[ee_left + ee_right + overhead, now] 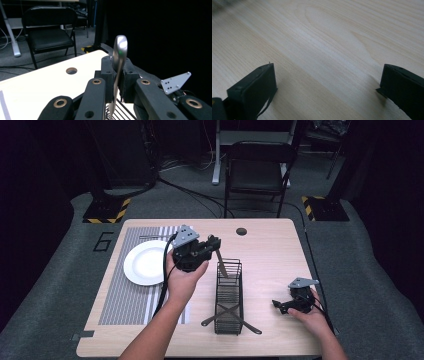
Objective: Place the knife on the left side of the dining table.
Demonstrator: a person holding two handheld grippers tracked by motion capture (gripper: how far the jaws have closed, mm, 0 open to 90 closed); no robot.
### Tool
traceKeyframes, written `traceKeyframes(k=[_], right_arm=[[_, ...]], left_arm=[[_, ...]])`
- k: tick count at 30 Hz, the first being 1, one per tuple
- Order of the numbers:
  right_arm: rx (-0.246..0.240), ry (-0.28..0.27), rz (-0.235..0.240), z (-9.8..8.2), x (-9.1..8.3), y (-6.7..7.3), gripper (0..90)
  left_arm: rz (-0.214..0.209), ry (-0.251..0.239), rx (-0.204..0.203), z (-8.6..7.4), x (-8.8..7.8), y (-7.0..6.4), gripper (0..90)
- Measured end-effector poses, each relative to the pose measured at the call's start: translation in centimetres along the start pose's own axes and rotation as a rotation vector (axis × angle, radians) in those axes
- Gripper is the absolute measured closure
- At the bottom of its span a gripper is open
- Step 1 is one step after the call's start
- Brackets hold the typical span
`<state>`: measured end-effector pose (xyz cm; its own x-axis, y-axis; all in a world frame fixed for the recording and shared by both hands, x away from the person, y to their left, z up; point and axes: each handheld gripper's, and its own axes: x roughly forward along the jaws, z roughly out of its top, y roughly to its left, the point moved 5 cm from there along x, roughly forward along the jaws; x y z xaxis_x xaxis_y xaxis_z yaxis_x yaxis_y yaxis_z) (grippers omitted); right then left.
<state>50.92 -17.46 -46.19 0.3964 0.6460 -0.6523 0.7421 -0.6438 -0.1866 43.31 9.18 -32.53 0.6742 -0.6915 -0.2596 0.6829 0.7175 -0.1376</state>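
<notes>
My left gripper (215, 243) is raised over the far end of a black wire basket (229, 295) in the middle of the table, and it is shut on a metal utensil (220, 262). The utensil hangs down with its lower end inside the basket. In the left gripper view its rounded shiny handle end (120, 50) sticks up between the jaws of my left gripper (117, 67). At the table's right front, my right gripper (278, 305) rests low and open. The right gripper view shows my right gripper (327, 82) with bare wood between its jaws.
A white plate (145, 263) lies on a striped placemat (127, 295) at the left. Two crossed utensils (231, 318) poke out of the basket's near end. A cable hole (241, 231) marks the table's far edge. Beyond the table stands a folding chair (257, 167).
</notes>
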Motion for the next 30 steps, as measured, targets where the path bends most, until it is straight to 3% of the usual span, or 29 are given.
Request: traceKeyframes(k=[22,30], right_arm=[[0.000,0.000,0.000,0.0,0.0,0.0,0.0],[0.000,0.000,0.000,0.0,0.0,0.0,0.0]], left_arm=[[0.030,-0.103,-0.076,2.0,-4.9,3.1,83.3],[0.062,-0.104,-0.051,2.2,-6.8,3.9,83.3]])
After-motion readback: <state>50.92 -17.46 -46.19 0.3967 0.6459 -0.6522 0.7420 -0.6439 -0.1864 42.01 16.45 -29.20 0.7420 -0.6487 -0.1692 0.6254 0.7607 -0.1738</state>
